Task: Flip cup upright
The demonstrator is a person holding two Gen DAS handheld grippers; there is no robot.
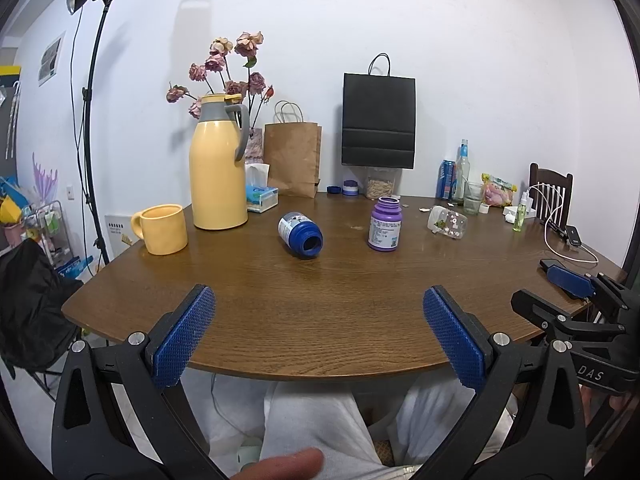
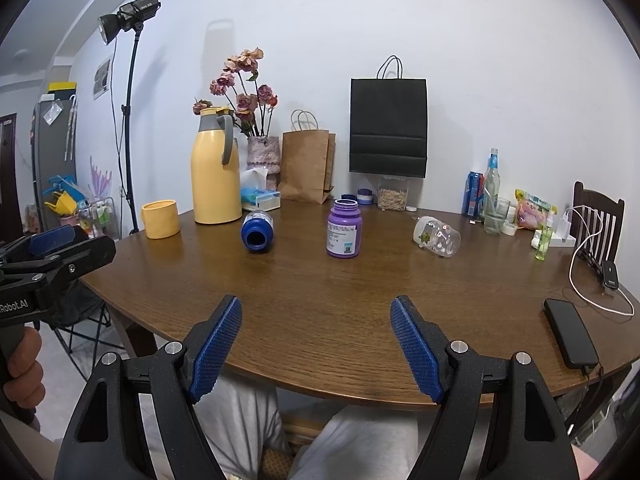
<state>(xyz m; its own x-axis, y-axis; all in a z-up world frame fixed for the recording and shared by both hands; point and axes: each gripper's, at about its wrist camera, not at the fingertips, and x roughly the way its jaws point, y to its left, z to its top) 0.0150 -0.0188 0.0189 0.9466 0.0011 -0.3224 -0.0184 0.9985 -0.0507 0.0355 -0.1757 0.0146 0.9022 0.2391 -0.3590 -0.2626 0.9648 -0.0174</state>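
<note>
A blue open bottle-like cup (image 1: 301,235) lies on its side on the brown table (image 1: 320,312), mouth toward me; it also shows in the right wrist view (image 2: 257,231). A clear plastic jar (image 1: 447,221) also lies on its side further right, and shows in the right wrist view (image 2: 437,237). A purple container (image 1: 385,224) stands upright between them, seen too in the right wrist view (image 2: 344,234). My left gripper (image 1: 320,336) is open and empty at the table's near edge. My right gripper (image 2: 316,344) is open and empty, also at the near edge.
A yellow mug (image 1: 162,229) and a tall yellow thermos (image 1: 219,164) stand at the left. Paper bags, a tissue box, bottles and a can line the back. A black phone (image 2: 570,332) with a cable lies at the right edge, near a chair (image 2: 596,220).
</note>
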